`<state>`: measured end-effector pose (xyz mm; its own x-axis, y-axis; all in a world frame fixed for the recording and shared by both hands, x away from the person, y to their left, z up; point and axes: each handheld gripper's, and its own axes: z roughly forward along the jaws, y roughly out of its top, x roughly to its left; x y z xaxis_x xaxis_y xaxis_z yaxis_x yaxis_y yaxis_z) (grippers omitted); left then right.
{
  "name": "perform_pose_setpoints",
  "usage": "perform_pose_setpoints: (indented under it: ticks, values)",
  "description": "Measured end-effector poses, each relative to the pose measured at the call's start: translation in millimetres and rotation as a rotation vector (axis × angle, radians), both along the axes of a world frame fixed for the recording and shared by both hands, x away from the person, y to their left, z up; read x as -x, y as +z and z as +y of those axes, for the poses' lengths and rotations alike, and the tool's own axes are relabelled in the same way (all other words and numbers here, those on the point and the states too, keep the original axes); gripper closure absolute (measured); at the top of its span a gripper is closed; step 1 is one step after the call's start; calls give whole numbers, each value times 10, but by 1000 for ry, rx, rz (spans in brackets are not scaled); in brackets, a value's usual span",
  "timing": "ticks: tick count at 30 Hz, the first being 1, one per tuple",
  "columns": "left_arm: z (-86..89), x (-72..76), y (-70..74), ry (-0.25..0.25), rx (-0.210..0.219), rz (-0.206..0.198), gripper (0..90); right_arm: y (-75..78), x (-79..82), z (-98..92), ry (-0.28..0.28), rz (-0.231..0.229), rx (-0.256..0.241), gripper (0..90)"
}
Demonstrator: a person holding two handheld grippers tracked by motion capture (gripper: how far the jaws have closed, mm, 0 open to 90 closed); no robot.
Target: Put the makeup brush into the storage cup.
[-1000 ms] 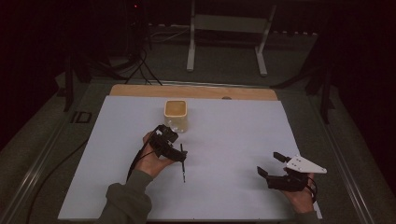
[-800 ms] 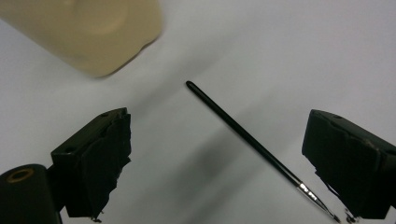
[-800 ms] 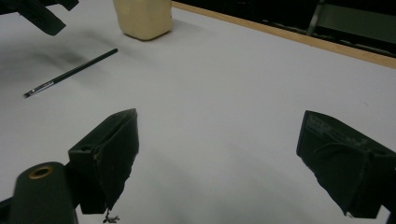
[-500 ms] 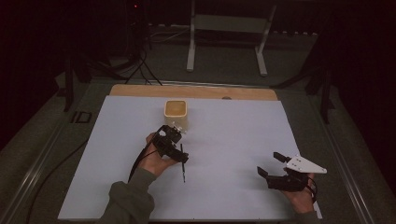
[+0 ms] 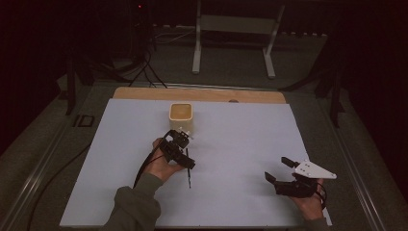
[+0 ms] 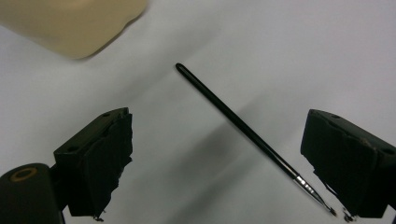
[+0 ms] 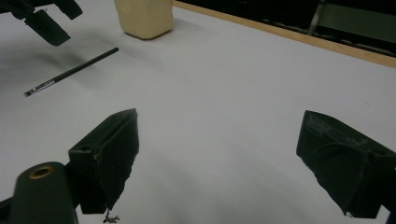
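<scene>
A thin black paintbrush [image 5: 188, 169] lies flat on the white table sheet [image 5: 240, 139]. My left gripper [image 5: 185, 153] hovers just over its handle end, held in a hand, jaws open. In the left gripper view the paintbrush [image 6: 243, 128] runs diagonally between the open jaws of the left gripper [image 6: 217, 140], bristles near the right jaw. A cream cup [image 5: 181, 117] stands upright just beyond. My right gripper [image 5: 279, 169] rests open at the near right, nothing between its jaws. The right gripper view shows the right gripper [image 7: 217, 140] wide open, with the paintbrush [image 7: 70, 72] and cup [image 7: 144, 16] farther off.
A wooden strip [image 5: 202, 94] borders the sheet's far edge. A black cable [image 5: 144, 166] trails from the left gripper toward the near edge. Beyond the table stand a white frame [image 5: 235, 29] and dark stands.
The left hand and its gripper have shifted slightly over the paintbrush. The paintbrush, the cup and the right gripper stay where they were.
</scene>
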<state>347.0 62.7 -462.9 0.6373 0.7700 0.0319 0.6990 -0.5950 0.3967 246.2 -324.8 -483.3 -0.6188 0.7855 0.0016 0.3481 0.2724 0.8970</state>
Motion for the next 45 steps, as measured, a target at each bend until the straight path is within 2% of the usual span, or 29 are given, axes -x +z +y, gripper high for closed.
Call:
perform_pose_setpoints:
  ticks: [21, 33, 45]
  values:
    - [-117, -55, -176, -4, -43, 49, 99, 0, 1, -1, 1, 1, 2, 131]
    - [-126, -96, -263, -4, -64, 84, 100, -4, -2, 2, 1, 4, 9, 131]
    - [-127, -106, -322, -5, -84, 99, 126, -6, -3, 3, 2, 6, 13, 132]
